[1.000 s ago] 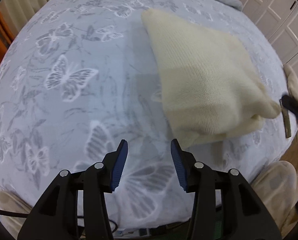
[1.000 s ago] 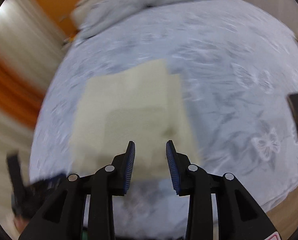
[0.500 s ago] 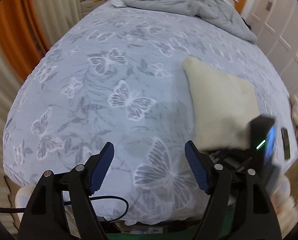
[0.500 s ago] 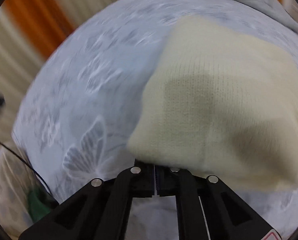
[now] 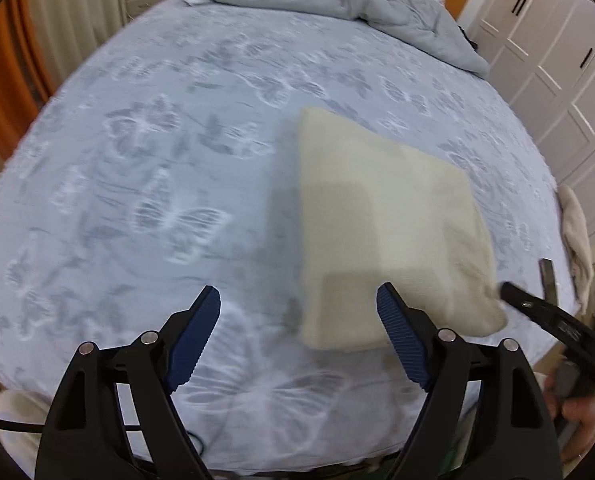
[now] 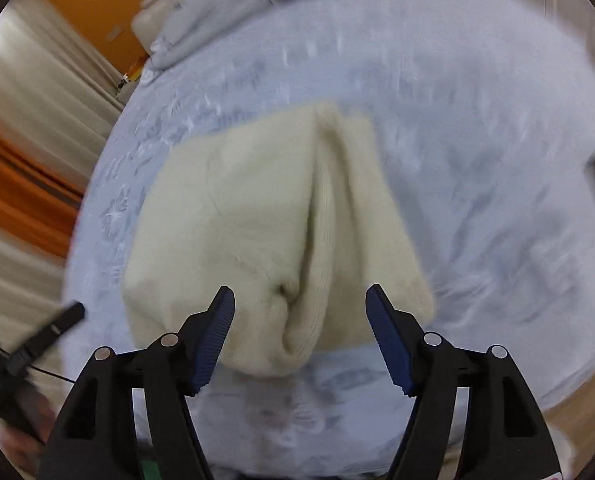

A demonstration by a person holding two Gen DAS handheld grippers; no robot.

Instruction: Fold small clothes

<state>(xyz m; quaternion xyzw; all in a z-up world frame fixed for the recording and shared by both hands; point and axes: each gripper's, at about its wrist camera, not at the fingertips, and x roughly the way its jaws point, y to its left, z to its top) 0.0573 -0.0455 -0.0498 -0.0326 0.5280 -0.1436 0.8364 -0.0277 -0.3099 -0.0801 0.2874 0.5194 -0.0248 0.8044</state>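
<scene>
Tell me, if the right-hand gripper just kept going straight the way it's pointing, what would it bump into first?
Most likely the folded cream knit garment: its near edge lies right ahead of the open right gripper, on the butterfly bedspread. Motion blur makes the depth uncertain.

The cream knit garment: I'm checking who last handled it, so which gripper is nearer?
Right. The right gripper is open with the cream knit garment's near folded edge between its fingers. The left gripper is open beside its near left corner, mostly over the bedsheet.
</scene>
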